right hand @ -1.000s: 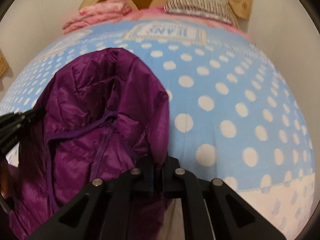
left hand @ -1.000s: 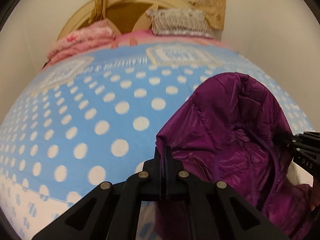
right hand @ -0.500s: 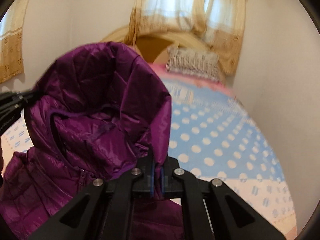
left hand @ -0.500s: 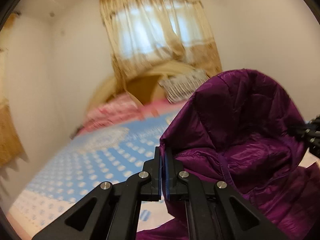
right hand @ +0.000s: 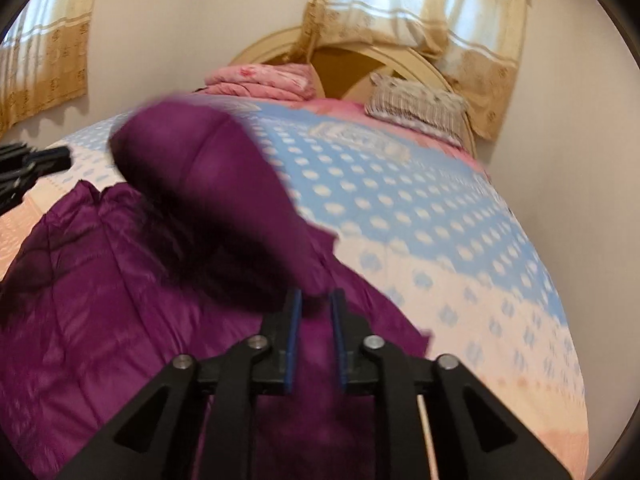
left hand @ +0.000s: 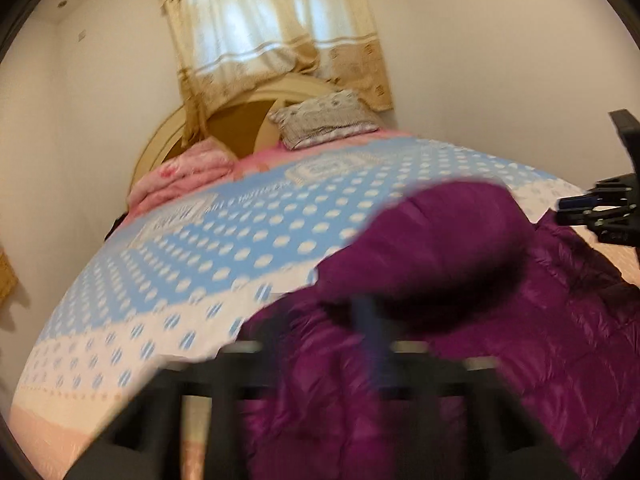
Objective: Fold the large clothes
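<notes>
A purple hooded puffer jacket [left hand: 500, 320] lies on the blue polka-dot bedspread [left hand: 240, 248]; it also shows in the right wrist view [right hand: 120, 304]. Its hood [right hand: 208, 184] is flipped over onto the jacket body and is blurred with motion. My right gripper [right hand: 314, 308] has its fingers apart, with the hood's edge between them but not pinched. My left gripper [left hand: 368, 320] is badly motion-blurred over the jacket; I cannot tell how its fingers stand. Each gripper shows at the edge of the other's view: the right [left hand: 600, 208], the left [right hand: 28, 168].
A striped pillow [left hand: 324, 124] and a folded pink blanket [left hand: 184, 172] lie at the head of the bed by the curved headboard [right hand: 360, 60]. Curtained windows are behind. A white wall runs along the right side of the bed.
Both grippers swung the lifted hood down onto the jacket body. The right gripper's fingers have parted and released the hood edge. The left view has become blurred.
</notes>
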`<state>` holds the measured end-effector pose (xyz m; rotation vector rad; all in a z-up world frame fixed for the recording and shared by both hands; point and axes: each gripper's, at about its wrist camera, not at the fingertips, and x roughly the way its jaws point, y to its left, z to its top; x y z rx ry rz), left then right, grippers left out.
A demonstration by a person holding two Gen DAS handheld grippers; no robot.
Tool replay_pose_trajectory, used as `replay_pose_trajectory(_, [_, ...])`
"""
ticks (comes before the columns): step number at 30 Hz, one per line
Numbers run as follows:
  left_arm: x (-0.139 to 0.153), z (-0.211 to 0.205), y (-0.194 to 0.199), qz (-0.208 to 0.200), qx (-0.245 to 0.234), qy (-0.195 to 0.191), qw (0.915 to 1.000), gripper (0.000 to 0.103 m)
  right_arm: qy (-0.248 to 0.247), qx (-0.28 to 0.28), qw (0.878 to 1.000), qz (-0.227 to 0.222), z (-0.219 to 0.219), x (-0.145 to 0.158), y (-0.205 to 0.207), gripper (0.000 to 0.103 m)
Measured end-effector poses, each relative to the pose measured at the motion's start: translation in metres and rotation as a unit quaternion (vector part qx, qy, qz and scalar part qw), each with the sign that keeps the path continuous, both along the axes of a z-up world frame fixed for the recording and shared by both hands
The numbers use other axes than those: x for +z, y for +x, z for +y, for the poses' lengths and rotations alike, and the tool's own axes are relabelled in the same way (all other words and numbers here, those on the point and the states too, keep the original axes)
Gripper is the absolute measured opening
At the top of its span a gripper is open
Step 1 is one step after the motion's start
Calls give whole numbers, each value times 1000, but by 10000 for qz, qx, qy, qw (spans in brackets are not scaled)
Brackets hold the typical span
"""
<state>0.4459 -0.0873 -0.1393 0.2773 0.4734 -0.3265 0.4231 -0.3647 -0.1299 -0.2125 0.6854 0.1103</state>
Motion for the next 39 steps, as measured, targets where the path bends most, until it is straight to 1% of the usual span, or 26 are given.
replay_pose_trajectory(1, [2,4,4,-17,160,-90,9998,98,179,-91,9998,60,-4,3,-2,34])
replay_pose_trajectory(3, [10,14,14,7,399,-487,9980,100,506,-318,9982,-18,-5,14,-7,75])
replay_pose_trajectory(4, [12,16,22,147,440,-631,9969,100,716,-424,9965,-44,-3,19,-9,82])
replay_pose_trajectory(5, [15,16,32,344,501,-778,9951,100,1007,-451,9939,0,2,25,-8,87])
replay_pose_trajectory(6, [17,13,42,518,564,-916,9929,100,1159,-452,9922,85,7,28,-6,87])
replay_pose_trajectory(8, [13,9,52,793,813,-994,9886,100,1426,-452,9884,251,17,30,2,87])
replay_pose_trajectory(10, [7,-5,63,991,810,-1035,9864,100,1632,-491,9842,476,30,27,10,86])
replay_pose_trajectory(12, [-2,-23,69,1111,1005,-696,9863,100,1798,-685,9787,710,30,15,21,86])
replay_pose_trajectory(13, [-11,-29,72,1243,972,-656,9853,100,1915,-777,9746,863,32,9,21,86])
replay_pose_trajectory(15, [-28,-40,75,1608,996,-463,9808,100,2016,-902,9684,1161,38,-9,31,86])
replay_pose_trajectory(16, [-38,-47,75,1810,940,-359,9783,100,2006,-907,9664,1329,41,-19,37,83])
replay_pose_trajectory(17, [-47,-54,73,1990,838,-226,9762,100,1986,-877,9642,1523,43,-29,43,58])
replay_pose_trajectory(18, [-53,-58,69,2065,814,-108,9750,100,2030,-849,9608,1687,43,-35,44,21])
replay_pose_trajectory(19, [-56,-61,61,2075,737,-65,9754,100,2114,-862,9570,1791,42,-40,44,16])
replay_pose_trajectory(20, [-56,-61,55,2072,639,-91,9762,100,2117,-856,9567,1806,41,-40,41,16])
replay_pose_trajectory(21, [-54,-60,49,2075,561,-117,9766,100,2020,-795,9598,1779,42,-36,37,13])
replay_pose_trajectory(24, [-42,-51,30,2030,364,-276,9781,100,1892,-609,9637,1781,41,-20,24,11])
replay_pose_trajectory(26, [-30,-47,18,1935,342,-329,9799,100,1781,-466,9675,1736,40,-7,12,10])
replay_pose_trajectory(28, [-19,-43,10,1850,301,-395,9815,100,1640,-402,9704,1726,40,-2,6,10])
replay_pose_trajectory(29, [-15,-43,10,1799,327,-398,9823,100,1550,-400,9714,1752,41,-5,5,10])
replay_pose_trajectory(32, [-13,-41,26,1627,649,-287,9841,100,1222,-527,9720,1936,44,-32,17,11])
replay_pose_trajectory(33, [-13,-39,33,1627,822,-319,9827,100,1216,-524,9706,2011,44,-39,20,16])
replay_pose_trajectory(35, [-13,-33,46,1633,1084,-368,9799,100,1283,-569,9699,1991,41,-39,19,18])
replay_pose_trajectory(36, [-10,-32,51,1563,1219,-329,9796,100,1284,-603,9706,1942,39,-34,16,25])
replay_pose_trajectory(37, [-7,-29,55,1501,1312,-320,9794,100,1307,-643,9714,1874,36,-27,12,29])
replay_pose_trajectory(39, [3,-26,60,1311,1430,-425,9801,100,1231,-805,9757,1621,32,-5,3,40])
